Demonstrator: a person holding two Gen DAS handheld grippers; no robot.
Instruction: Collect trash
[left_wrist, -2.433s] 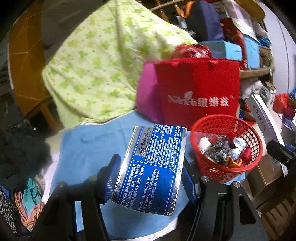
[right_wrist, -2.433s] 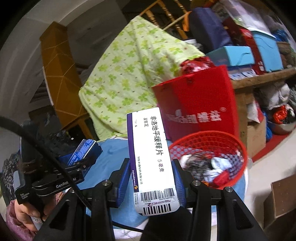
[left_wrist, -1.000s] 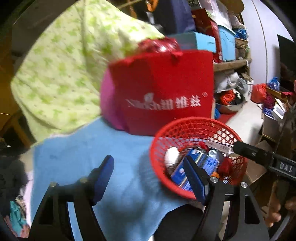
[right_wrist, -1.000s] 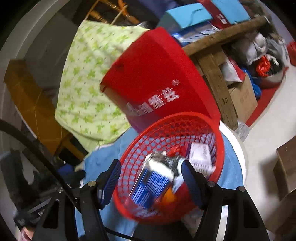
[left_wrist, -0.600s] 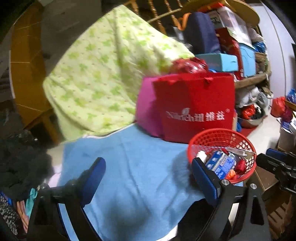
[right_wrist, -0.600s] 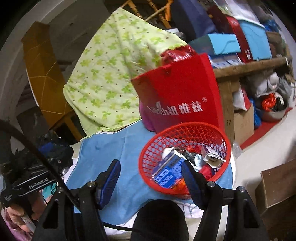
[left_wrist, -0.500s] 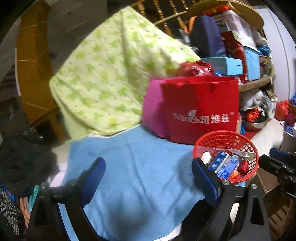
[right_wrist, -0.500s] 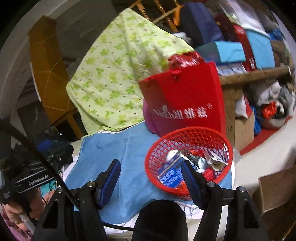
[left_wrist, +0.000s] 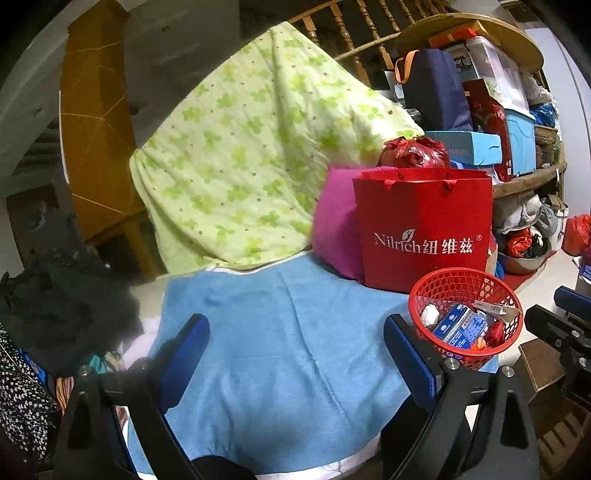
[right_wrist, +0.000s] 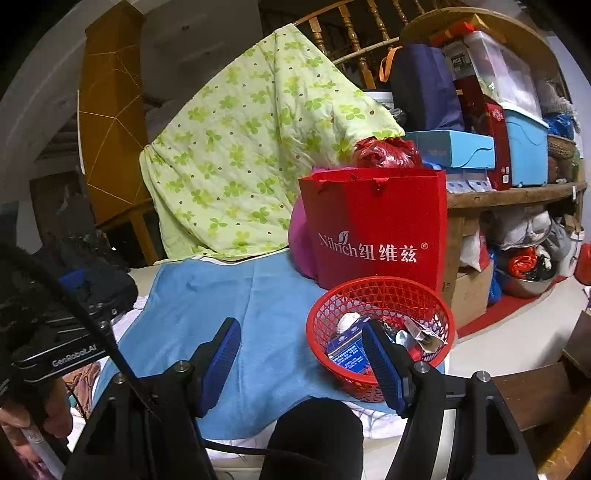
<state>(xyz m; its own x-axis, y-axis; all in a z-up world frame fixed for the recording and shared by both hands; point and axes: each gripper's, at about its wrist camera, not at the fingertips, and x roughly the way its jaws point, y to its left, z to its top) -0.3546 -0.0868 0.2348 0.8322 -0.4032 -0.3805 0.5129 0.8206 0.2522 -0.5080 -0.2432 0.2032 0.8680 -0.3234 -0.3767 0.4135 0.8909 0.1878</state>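
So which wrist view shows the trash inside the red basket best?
The left wrist view: the red basket sits clear of the fingers, its blue box fully visible. In the right wrist view a finger of the hand-held gripper covers part of the basket's contents.

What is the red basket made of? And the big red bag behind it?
The red basket looks like molded plastic: a shiny, stiff lattice full of holes. The red bag seems to be smooth coated paper, since it stands upright with crisp flat sides, folded edges and white printed lettering, though I can't be certain.

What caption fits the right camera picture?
Open right gripper hovers before the red basket of trash on a blue towel.
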